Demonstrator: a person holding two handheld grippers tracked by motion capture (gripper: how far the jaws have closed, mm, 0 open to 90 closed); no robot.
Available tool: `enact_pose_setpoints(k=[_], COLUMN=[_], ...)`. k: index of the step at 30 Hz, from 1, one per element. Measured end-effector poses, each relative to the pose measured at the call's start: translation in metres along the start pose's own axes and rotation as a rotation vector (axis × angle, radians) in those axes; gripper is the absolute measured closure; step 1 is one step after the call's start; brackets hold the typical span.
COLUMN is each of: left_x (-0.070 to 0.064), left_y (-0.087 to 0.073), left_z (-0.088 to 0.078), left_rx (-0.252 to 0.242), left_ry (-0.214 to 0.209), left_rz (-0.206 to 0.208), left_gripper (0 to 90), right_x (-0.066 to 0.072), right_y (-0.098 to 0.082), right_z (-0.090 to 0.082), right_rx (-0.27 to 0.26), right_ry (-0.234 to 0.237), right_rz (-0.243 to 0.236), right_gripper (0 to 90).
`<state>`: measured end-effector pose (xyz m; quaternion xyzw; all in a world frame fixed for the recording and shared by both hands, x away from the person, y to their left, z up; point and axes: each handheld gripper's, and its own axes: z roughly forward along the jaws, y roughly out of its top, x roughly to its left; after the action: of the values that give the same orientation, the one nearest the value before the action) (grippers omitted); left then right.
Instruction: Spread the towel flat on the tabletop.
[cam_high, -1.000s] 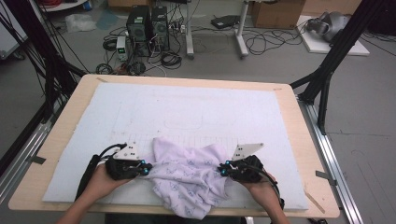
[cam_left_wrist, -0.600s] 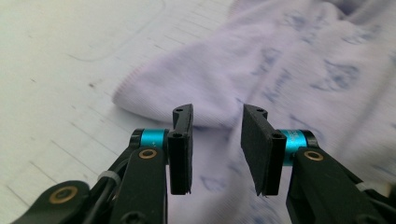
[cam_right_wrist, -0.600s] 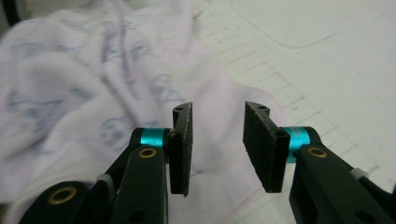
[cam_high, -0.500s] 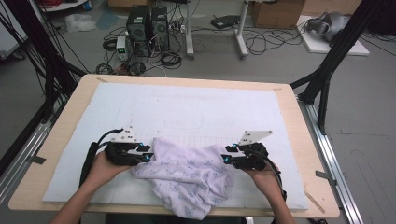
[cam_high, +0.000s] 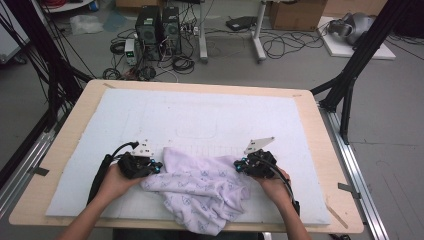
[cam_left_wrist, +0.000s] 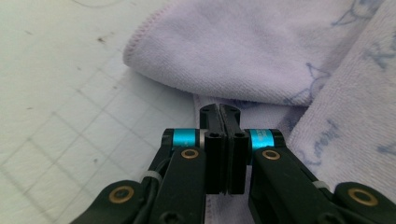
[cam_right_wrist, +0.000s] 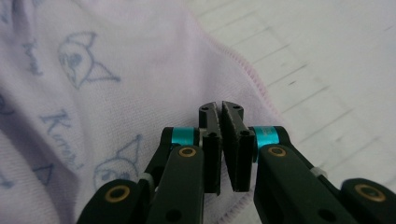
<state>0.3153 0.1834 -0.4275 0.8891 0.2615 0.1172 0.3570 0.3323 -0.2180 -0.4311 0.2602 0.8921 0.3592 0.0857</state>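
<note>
The left gripper (cam_left_wrist: 219, 108) has its jaws pressed flat together, having just been closing. From its own view no cloth shows between the pads, and the tips sit low over a lavender towel (cam_left_wrist: 243, 51), just under a rolled, hemmed fold of it. The right gripper (cam_right_wrist: 219, 106) has also just been closing. Its tips meet, with a sliver of gap lower down and nothing visible between them, and they sit right at the towel's stitched edge (cam_right_wrist: 93, 93). I cannot tell whether either has caught a thin layer.

From above, the left gripper (cam_high: 159, 165) and the right gripper (cam_high: 239, 165) sit at opposite sides of the towel (cam_high: 205, 187), tips pointing inward at each other. The towel lies crumpled at the near middle of the white mat (cam_high: 210, 115), and one lobe reaches down to the near edge of the wooden table (cam_high: 325, 165).

The work looks like spreading the towel out, and it appears to be at an early stage: the cloth is bunched and folded over itself, with no side laid flat. What is left is a sure grip on two edges, a pull apart, and then smoothing.

The left hand (cam_high: 117, 180) and the right hand (cam_high: 272, 185) hold the grippers low and nearly level. Both forearms come in from the near edge, angled slightly inward.
</note>
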Motion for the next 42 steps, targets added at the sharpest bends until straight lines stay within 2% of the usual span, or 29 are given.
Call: enact_pose_setpoints(k=[6, 9, 11, 13, 14, 15, 16, 17, 18, 20, 23, 26, 29, 32, 34, 35, 37, 38, 39, 41, 42], left_x=[0.004, 0.004, 0.004, 0.001, 0.0, -0.002, -0.003, -0.004, -0.003, 0.002, 0.011, 0.021, 0.026, 0.028, 0.028, 0.028, 0.027, 0.025, 0.024, 0.023, 0.022], left_y=[-0.007, -0.012, -0.016, -0.021, -0.023, -0.025, -0.027, -0.029, -0.03, -0.028, -0.02, -0.01, -0.005, -0.01, -0.015, -0.015, -0.015, -0.016, -0.017, -0.017, -0.016], left_z=[-0.042, -0.067, -0.082, -0.093, -0.094, -0.093, -0.09, -0.087, -0.083, -0.077, -0.068, -0.054, -0.035, -0.014, -0.003, -0.003, -0.004, -0.003, -0.004, -0.004, -0.004], left_rx=[-0.079, -0.125, -0.15, -0.172, -0.17, -0.156, -0.141, -0.132, -0.127, -0.142, -0.141, -0.129, -0.088, -0.014, 0.037, 0.018, 0.024, 0.011, 0.006, 0.003, 0.004], left_ry=[0.079, 0.116, 0.136, 0.129, 0.116, 0.091, 0.073, 0.077, 0.077, 0.066, 0.059, 0.05, 0.044, 0.063, 0.107, 0.119, 0.129, 0.117, 0.104, 0.09, 0.082], left_rz=[-0.009, -0.008, -0.009, -0.019, -0.022, -0.02, -0.023, -0.018, -0.025, -0.047, -0.061, -0.074, -0.084, -0.089, -0.086, -0.089, -0.08, -0.081, -0.071, -0.073, -0.071], left_gripper=[88.5, 88.5, 88.5, 88.5, 88.2, 87.4, 87.4, 83.3, 74.7, 64.4, 60.1, 60.6, 60.9, 59.5, 55.9, 53.8, 52.4, 55.1, 62.7, 72.4, 83.0], right_x=[-0.002, -0.001, 0.0, 0.002, 0.003, 0.002, 0.002, 0.0, -0.003, -0.006, -0.01, -0.012, -0.014, -0.016, -0.015, -0.014, -0.014, -0.014, -0.013, -0.014, -0.016], right_y=[0.011, 0.025, 0.029, 0.035, 0.038, 0.037, 0.037, 0.036, 0.034, 0.027, 0.016, 0.008, 0.001, -0.002, -0.001, 0.0, 0.0, -0.001, 0.0, 0.0, 0.0], right_z=[-0.027, -0.042, -0.045, -0.048, -0.045, -0.041, -0.041, -0.035, -0.03, -0.021, -0.013, -0.01, -0.009, -0.004, 0.0, 0.003, 0.009, 0.01, 0.01, 0.01, 0.009], right_rx=[-0.094, -0.157, -0.166, -0.188, -0.181, -0.158, -0.158, -0.132, -0.109, -0.087, -0.078, -0.074, -0.073, -0.045, -0.036, -0.025, 0.01, 0.0, 0.004, 0.002, 0.0], right_ry=[-0.06, -0.083, -0.089, -0.099, -0.097, -0.093, -0.093, -0.086, -0.075, -0.069, -0.022, -0.02, -0.025, 0.004, 0.008, 0.011, 0.014, 0.007, -0.004, -0.007, 0.01], right_rz=[-0.002, -0.014, -0.02, -0.036, -0.035, -0.03, -0.03, -0.024, -0.015, 0.01, 0.049, 0.051, 0.061, 0.082, 0.085, 0.084, 0.078, 0.08, 0.08, 0.067, 0.072], right_gripper=[87.0, 87.0, 87.1, 87.0, 86.9, 85.5, 85.5, 81.5, 75.2, 68.6, 61.8, 59.0, 56.1, 52.4, 51.1, 51.7, 55.4, 59.0, 64.7, 72.5, 80.3])
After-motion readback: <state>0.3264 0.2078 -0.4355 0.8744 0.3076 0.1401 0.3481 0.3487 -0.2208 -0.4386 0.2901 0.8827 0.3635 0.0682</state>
